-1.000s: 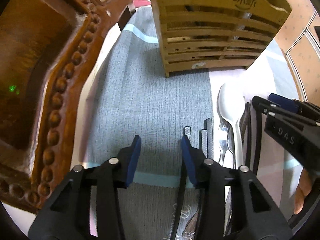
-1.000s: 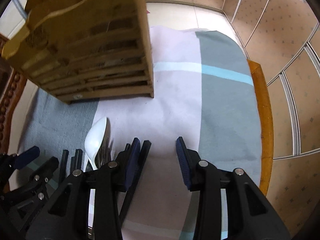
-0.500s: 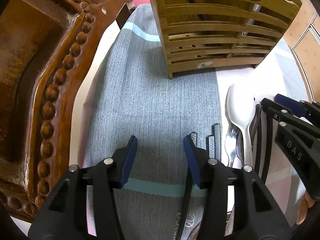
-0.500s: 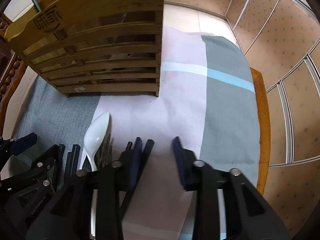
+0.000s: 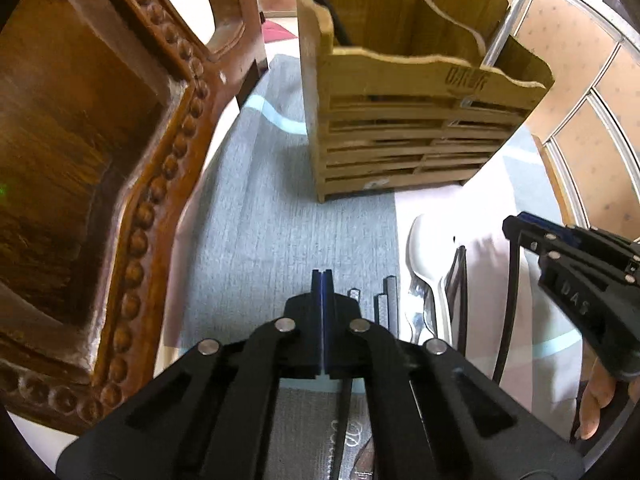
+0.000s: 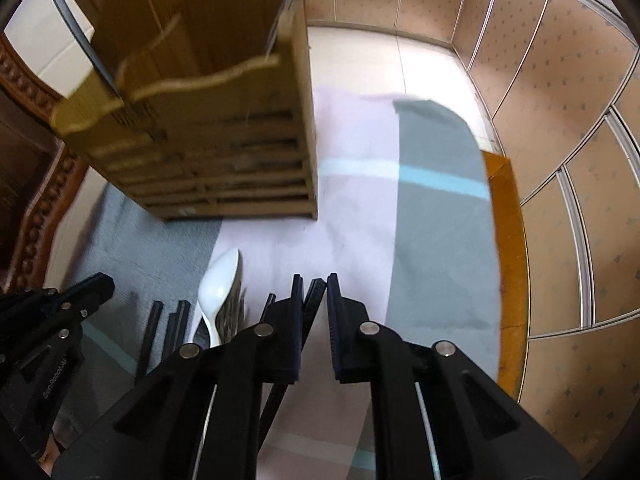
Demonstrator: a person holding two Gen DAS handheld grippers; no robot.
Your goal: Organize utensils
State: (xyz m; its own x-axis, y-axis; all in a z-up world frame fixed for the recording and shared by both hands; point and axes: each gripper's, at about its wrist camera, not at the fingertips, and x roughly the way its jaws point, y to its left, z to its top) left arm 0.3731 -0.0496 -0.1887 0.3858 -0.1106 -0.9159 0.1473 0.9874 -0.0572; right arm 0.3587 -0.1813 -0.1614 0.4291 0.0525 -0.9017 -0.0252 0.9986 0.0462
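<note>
The left gripper (image 5: 322, 300) has its pads pressed flat together on nothing, parked at 6 o'clock above the grey cloth (image 5: 260, 220), apparently idle. The right gripper (image 6: 313, 304) is narrowed to a slit astride the tip of a black chopstick (image 6: 316, 292). Whether it truly pinches it, I cannot tell. At 10 o'clock from it lies the white spoon (image 6: 219, 280) among the loose utensils. Farther, at 12 o'clock, the slatted wooden holder (image 5: 400, 128) stands upright, likely their destination.
</note>
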